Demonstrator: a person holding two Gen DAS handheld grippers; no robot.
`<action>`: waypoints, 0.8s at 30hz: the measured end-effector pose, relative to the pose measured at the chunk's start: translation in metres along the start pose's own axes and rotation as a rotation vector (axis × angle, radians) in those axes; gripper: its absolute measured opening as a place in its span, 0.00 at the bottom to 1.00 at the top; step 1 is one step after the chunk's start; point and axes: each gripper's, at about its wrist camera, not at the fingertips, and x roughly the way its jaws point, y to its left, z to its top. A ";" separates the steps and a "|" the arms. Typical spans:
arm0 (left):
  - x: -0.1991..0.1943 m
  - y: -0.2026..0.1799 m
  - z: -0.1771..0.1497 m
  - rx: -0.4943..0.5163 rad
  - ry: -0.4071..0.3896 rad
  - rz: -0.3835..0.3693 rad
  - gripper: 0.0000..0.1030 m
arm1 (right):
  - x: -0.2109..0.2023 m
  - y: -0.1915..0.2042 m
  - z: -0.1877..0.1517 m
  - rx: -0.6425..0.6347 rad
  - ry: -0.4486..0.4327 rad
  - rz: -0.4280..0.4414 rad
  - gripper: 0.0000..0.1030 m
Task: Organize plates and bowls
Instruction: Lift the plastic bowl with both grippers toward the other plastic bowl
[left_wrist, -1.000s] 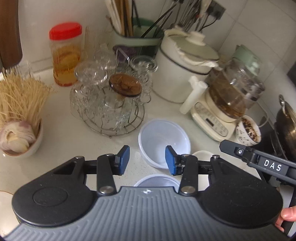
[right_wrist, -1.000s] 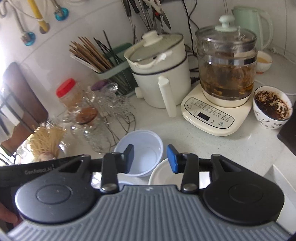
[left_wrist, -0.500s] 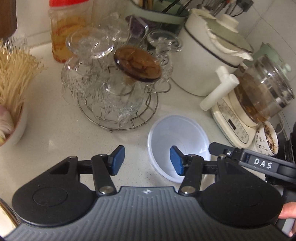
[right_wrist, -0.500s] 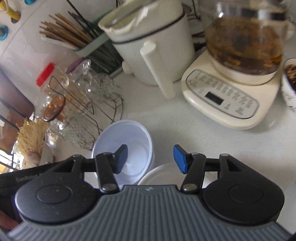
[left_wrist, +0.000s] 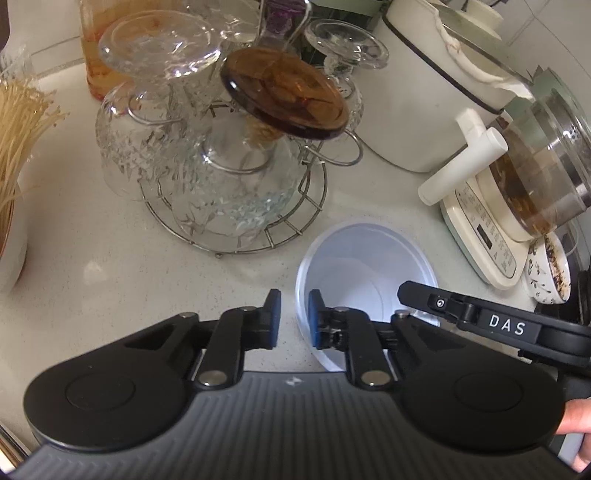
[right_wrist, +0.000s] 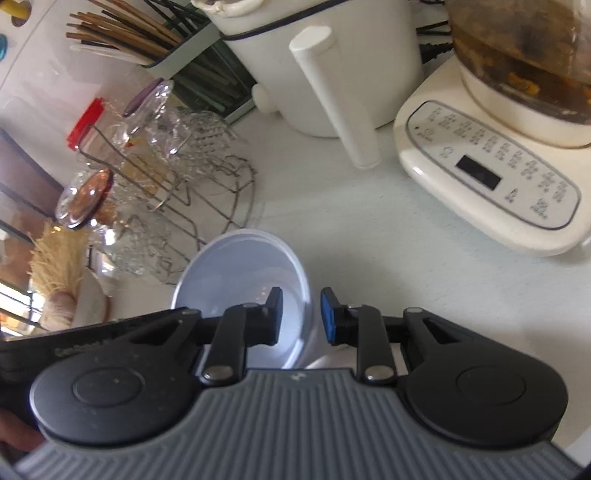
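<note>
So I've got both grippers on the same white plastic bowl (left_wrist: 364, 273) right now, and I'll use that bowl as my reference. My left gripper (left_wrist: 294, 317) straddles the bowl's left rim, one blue pad outside and one inside, with a small gap still visible, so it's narrowed around the wall but I can't tell if it's actually pinching. The right gripper (right_wrist: 301, 314) does the same on the opposite rim, its left finger inside the bowl (right_wrist: 243, 280) and its right one outside. The bowl sits on the pale counter (left_wrist: 92, 266). Behind and left of the bowl is the wire rack (left_wrist: 236, 206) of upturned glasses, behind it the white pot (right_wrist: 321, 74), and behind-right the kettle base (right_wrist: 491, 177).
</note>
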 end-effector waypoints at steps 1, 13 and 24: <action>0.000 0.000 0.000 -0.001 0.005 -0.006 0.15 | 0.001 0.000 0.000 0.002 0.004 0.008 0.19; -0.020 -0.019 0.002 0.050 -0.029 -0.015 0.14 | -0.024 0.004 -0.003 0.007 -0.040 0.013 0.18; -0.084 -0.031 0.004 0.065 -0.117 -0.062 0.14 | -0.080 0.024 -0.004 -0.005 -0.121 0.050 0.18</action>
